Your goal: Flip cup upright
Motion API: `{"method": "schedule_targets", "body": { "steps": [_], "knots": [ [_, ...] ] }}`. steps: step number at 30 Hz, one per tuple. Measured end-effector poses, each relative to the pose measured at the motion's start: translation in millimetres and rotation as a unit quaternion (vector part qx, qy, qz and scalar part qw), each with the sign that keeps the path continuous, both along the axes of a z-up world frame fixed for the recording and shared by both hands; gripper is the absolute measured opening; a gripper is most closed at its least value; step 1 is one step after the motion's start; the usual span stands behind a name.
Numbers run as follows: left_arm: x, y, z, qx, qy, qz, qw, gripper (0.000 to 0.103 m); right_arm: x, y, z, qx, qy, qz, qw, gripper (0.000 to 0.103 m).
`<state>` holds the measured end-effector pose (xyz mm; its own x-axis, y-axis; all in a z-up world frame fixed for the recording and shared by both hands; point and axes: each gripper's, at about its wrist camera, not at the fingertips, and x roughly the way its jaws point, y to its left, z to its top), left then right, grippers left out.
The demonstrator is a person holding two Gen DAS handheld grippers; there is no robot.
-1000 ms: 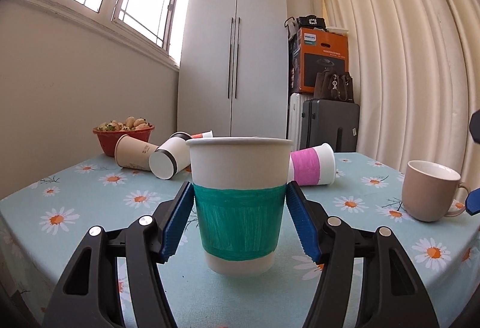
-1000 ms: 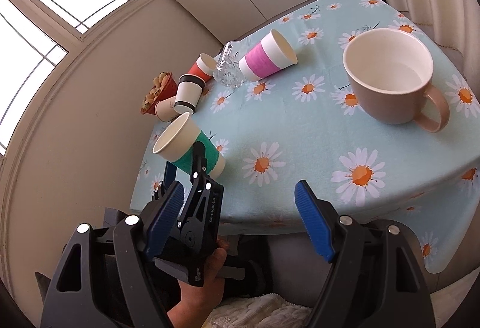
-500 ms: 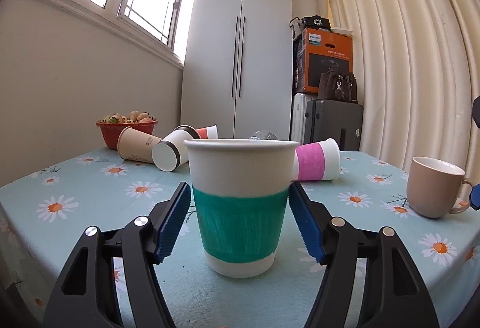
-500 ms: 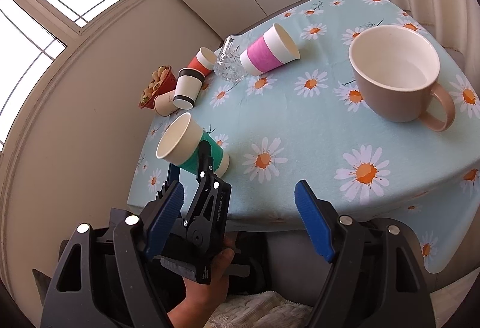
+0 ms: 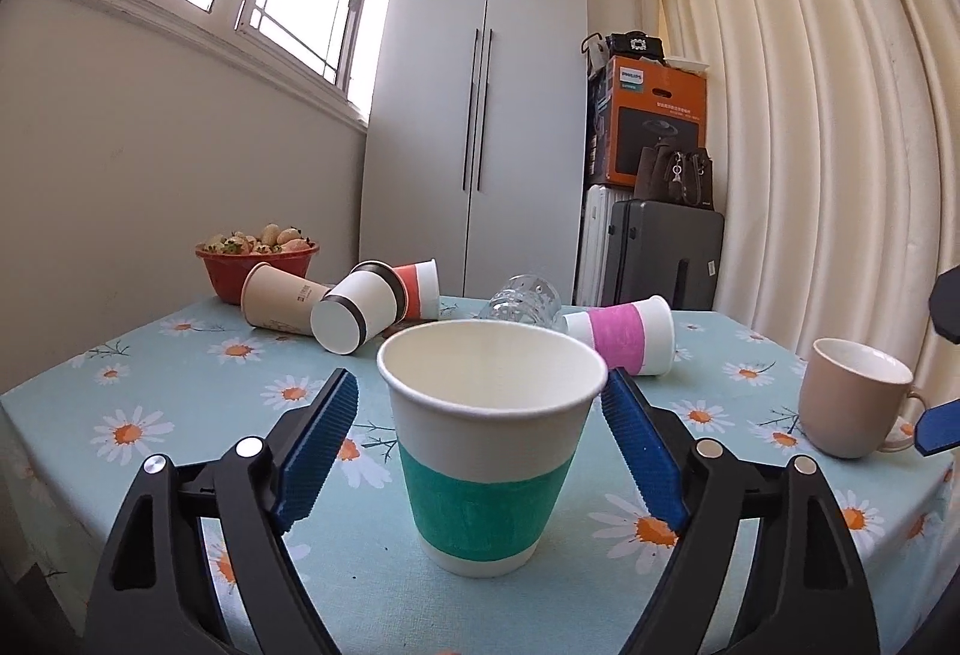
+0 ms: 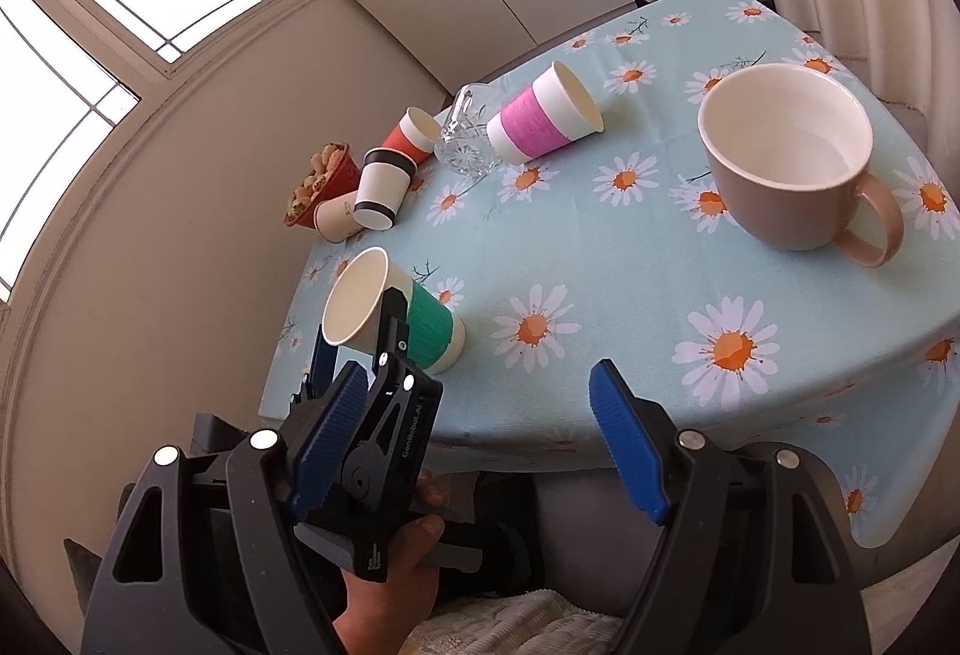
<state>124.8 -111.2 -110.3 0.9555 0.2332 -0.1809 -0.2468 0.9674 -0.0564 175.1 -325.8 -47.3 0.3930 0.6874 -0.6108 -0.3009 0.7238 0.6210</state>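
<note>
A white paper cup with a green band [image 5: 489, 460] stands upright on the daisy tablecloth [image 5: 180, 415] near the front edge. My left gripper [image 5: 480, 451] is open; its blue pads [image 5: 318, 442] stand on either side of the cup with small gaps, not touching. In the right wrist view the same cup [image 6: 396, 310] shows at the table's left front with the left gripper around it. My right gripper [image 6: 477, 451] is open and empty, held off the table's front edge.
Several paper cups lie on their sides at the back: a pink-banded one [image 5: 624, 334], a black-banded one [image 5: 354, 316], a red one [image 5: 417, 286], a tan one [image 5: 279, 298]. A glass tumbler [image 5: 522, 298] lies there too. A beige mug [image 5: 852, 403] stands right. A red fruit bowl [image 5: 258, 265] sits back left.
My left gripper's jaws have opened off the green-banded cup and the gripper has risen and drawn back a little. The cup stays upright on the table. The right gripper has barely moved.
</note>
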Motion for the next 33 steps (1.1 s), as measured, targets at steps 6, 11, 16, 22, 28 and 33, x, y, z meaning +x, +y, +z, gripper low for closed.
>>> {"method": "schedule_targets", "body": {
  "steps": [6, 11, 16, 22, 28, 33],
  "knots": [
    [-33.6, 1.4, 32.1, -0.009, -0.011, -0.018, 0.9997, 0.092, -20.9, -5.6, 19.4, -0.001, -0.061, -0.020, 0.998, 0.076],
    [-55.1, 1.7, 51.4, -0.003, -0.011, -0.027, 0.9996, 0.092, -39.0, -5.5, 32.7, -0.010, -0.110, -0.027, 0.993, 0.076],
    [-83.7, 12.0, 74.3, -0.007, 0.000, -0.054, 0.9985, 0.092, -50.1, -11.8, 35.6, -0.001, -0.119, -0.037, 0.992, 0.076],
    [-117.5, 41.0, 101.3, -0.022, 0.054, -0.097, 0.9936, 0.092, -85.4, -3.3, 44.6, -0.038, -0.166, -0.034, 0.985, 0.076],
    [-153.1, 62.9, 124.1, 0.008, 0.096, -0.123, 0.9877, 0.092, -121.1, 16.5, 56.2, -0.088, -0.237, -0.009, 0.967, 0.076],
    [-166.6, 86.9, 129.2, -0.008, 0.129, -0.128, 0.9833, 0.092, -135.8, 25.3, 62.8, -0.128, -0.262, 0.002, 0.956, 0.077]
  ]
}}
